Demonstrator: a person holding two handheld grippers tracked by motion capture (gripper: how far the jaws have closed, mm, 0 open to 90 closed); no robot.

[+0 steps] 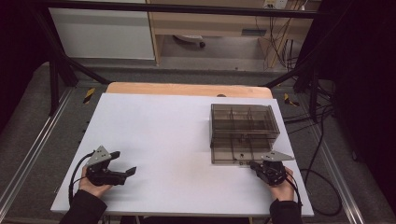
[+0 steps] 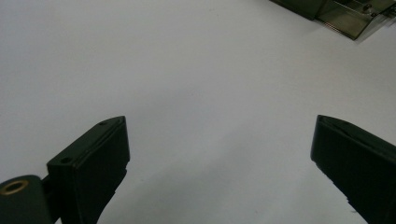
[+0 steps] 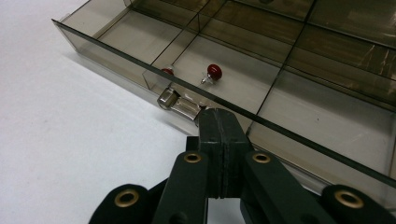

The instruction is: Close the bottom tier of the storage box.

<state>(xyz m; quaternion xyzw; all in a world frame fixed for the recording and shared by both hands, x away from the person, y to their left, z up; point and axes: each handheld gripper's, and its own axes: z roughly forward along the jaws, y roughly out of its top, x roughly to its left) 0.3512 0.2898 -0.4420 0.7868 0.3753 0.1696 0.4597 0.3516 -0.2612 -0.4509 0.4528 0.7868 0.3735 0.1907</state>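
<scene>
Right gripper view showed my right gripper (image 3: 219,122) with its jaws pressed flat together at the front wall of the smoky plastic box (image 3: 140,60), their tips pinched on the small metal latch (image 3: 176,102) that stuck out from that wall. The latch lay straight ahead of the jaws and a little to their left, its long axis running along the wall, so I judged any pull would have to come straight back toward me, away from the box. Behind the wall, in the middle compartment, sat a red-headed pin (image 3: 213,72), with a second red one (image 3: 167,71) close against the divider.

From the high view, the box (image 1: 243,133) stood on the right half of the white table (image 1: 159,140), and my right gripper (image 1: 254,164) touched its near edge. My left gripper (image 1: 128,171) rested well apart on the left side, jaws spread wide and holding nothing, pointed across the bare table toward the box.
</scene>
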